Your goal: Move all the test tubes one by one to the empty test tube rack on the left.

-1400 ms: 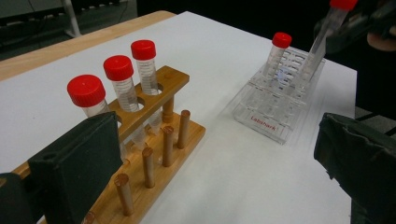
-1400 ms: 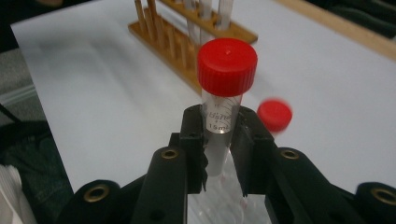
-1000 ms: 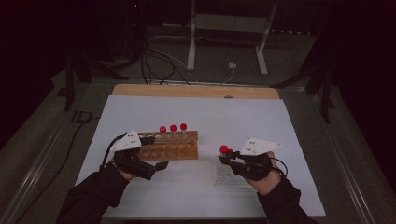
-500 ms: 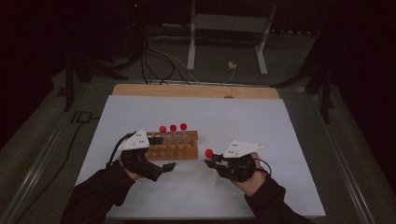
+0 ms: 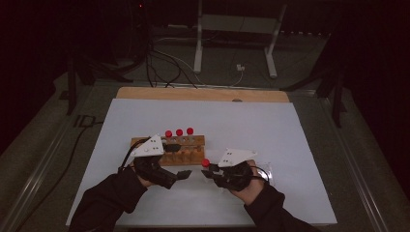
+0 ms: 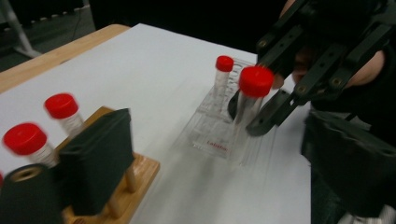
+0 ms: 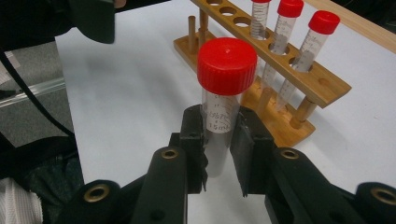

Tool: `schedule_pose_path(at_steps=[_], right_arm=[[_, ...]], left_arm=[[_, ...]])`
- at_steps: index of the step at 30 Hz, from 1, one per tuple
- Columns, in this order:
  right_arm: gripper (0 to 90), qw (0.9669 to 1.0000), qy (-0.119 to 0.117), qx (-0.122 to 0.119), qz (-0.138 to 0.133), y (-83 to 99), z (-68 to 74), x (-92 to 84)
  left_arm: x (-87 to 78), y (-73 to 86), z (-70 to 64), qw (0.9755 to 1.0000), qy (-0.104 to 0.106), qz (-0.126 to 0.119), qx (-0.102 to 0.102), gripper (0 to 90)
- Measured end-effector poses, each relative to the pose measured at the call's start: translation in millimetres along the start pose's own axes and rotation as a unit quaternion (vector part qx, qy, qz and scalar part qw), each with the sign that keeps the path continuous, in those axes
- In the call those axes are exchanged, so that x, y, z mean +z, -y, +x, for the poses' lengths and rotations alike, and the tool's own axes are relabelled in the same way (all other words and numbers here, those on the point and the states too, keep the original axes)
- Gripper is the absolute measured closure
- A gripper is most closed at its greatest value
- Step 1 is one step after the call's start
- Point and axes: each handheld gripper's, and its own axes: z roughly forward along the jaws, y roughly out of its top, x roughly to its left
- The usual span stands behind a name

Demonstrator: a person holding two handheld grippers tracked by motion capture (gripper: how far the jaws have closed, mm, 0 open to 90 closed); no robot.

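Here I have the right gripper (image 7: 219, 154) clamped on a red-capped tube (image 7: 223, 100), holding it upright above the white mat (image 5: 270, 130), just beside the wooden rack (image 5: 186, 152). Three more capped tubes (image 5: 179, 132) stand in the rack's back row. My left gripper (image 5: 186, 174) sits at the rack's near side; its jaws have just been closing a little, with nothing between them. A clear plastic tray (image 6: 219, 130) lies on the mat with another tube (image 6: 222, 77) in it.
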Motion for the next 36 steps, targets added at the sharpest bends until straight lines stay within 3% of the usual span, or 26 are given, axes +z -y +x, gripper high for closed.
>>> schedule_pose_path(at_steps=[10,23,30,36], right_arm=[[75.3,1.0,-0.009,-0.001,0.003,-2.2,4.1,6.3],[75.3,0.9999,-0.011,-0.003,0.0,-3.7,6.5,8.3],[75.3,0.9999,-0.011,-0.003,-0.002,-4.0,7.4,9.2],[75.3,0.9999,-0.012,-0.001,-0.001,-3.6,6.6,9.0]], left_arm=[[12.6,-6.9,-4.7,0.9997,0.025,-0.003,0.006,32.4],[24.1,-8.7,-10.2,0.9991,0.037,0.002,0.02,52.9],[26.9,-10.0,-11.3,0.9987,0.045,0.008,0.024,68.7],[27.2,-11.0,-10.6,0.9984,0.047,0.012,0.028,71.4]])
